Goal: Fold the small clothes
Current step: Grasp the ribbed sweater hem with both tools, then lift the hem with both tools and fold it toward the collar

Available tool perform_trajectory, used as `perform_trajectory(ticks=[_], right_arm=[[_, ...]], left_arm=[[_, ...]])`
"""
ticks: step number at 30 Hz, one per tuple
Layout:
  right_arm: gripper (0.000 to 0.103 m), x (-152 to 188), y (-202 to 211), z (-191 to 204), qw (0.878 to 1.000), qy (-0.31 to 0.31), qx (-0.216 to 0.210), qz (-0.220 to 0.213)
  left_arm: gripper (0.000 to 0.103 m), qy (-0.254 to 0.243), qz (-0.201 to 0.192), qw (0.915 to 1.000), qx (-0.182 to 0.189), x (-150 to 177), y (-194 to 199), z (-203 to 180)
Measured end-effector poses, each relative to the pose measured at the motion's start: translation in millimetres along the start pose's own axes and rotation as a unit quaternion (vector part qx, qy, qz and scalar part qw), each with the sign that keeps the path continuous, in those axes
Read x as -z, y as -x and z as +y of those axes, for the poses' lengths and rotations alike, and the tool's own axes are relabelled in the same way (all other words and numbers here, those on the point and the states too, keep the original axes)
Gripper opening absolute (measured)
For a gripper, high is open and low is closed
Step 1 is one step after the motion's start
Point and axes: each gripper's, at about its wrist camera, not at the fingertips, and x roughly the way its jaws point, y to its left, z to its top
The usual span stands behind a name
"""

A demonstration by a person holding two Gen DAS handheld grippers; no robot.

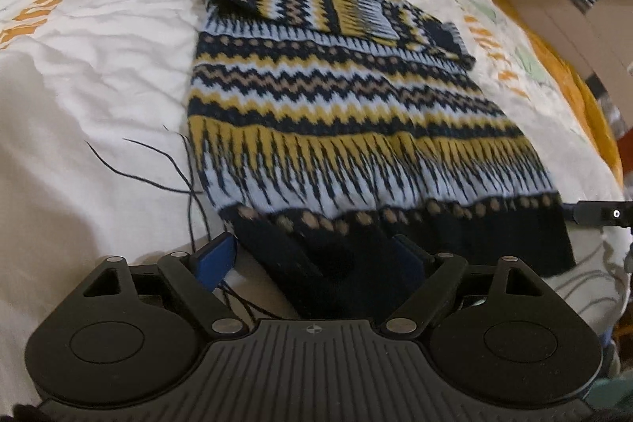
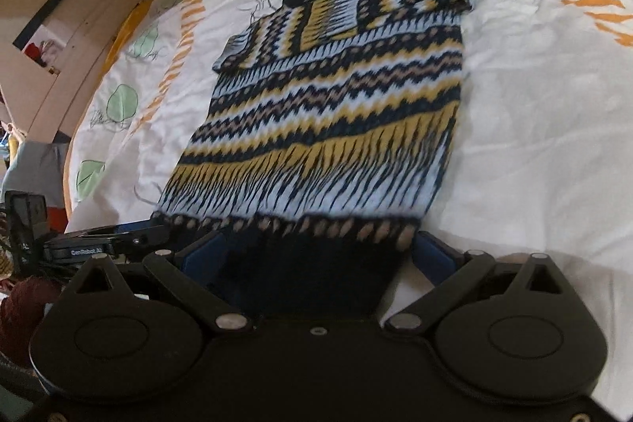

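I am holding the left gripper (image 1: 316, 256) angled steeply down, its blue fingers (image 1: 215, 260) spread wide. I am pointing the right gripper (image 2: 316, 256) down likewise, its blue fingers (image 2: 431, 258) standing wide apart too.

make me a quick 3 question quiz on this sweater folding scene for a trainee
1. True or false: both sleeves of the patterned sweater are already folded in across its chest.
2. Which edge of the sweater lies nearest the left gripper and right gripper? A) collar B) dark hem C) a sleeve cuff
3. Fill in: the sweater lies on a white ____ printed with green shapes and orange stripes.

Key
1. True: both sleeves lie folded over the upper body.
2. B: the dark hem sits between each gripper's wide-open blue fingers.
3. Bedcover.
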Motion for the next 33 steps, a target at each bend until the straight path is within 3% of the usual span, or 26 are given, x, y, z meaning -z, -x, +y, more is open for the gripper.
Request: perform_trajectory(ticks=[8, 12, 13, 17, 19, 20, 21, 26, 33], right_arm=[[0.100, 4.6, -1.4, 2.0, 1.000, 0.006, -0.005, 0.011], [0.093, 5.7, -4.5, 3.8, 1.000, 0.017, -0.003, 0.023], [0.085, 6.1, -5.8, 3.2, 0.999, 0.018, -0.003, 0.027], [0.054, 8.6, -11.2, -2.0, 0.999, 0.013, -0.002, 0.041], [0.043, 9.5, -14.2, -6.8, 0.999, 0.005, -0.002, 0.046], [0.024, 10.0, -15.5, -9.0, 0.999, 0.004, -0.002, 0.049], [0.014, 10.5, -16.6, -10.3, 0.999, 0.004, -0.003, 0.051], [0.013, 7.2, -9.8, -15.6, 0.999, -0.005, -0.030, 0.032], [0.013, -32.0, 12.3, -19.1, 0.996, -0.008, -0.081, -0.047]], left_arm=[[0.082, -0.011, 0.016, 0.9998, -0.004, 1.5, -9.3, -2.5], [0.058, 0.006, 0.019, 0.9998, -0.001, -0.4, -11.8, 3.3], [0.049, 0.014, 0.019, 0.9997, 0.000, -1.2, -12.2, 6.1], [0.033, 0.039, 0.023, 0.9989, 0.006, -4.0, -14.6, 13.5], [0.014, 0.047, 0.026, 0.9985, 0.007, -4.5, -15.6, 15.7], [0.011, 0.052, 0.025, 0.9983, 0.010, -4.4, -15.2, 17.3], [0.008, 0.058, 0.022, 0.9980, 0.013, -4.3, -14.1, 19.2], [0.007, 0.100, -0.023, 0.9935, 0.048, -6.0, 3.2, 26.8], [0.006, 0.129, -0.120, 0.9797, 0.094, -40.7, 35.7, 28.0]])
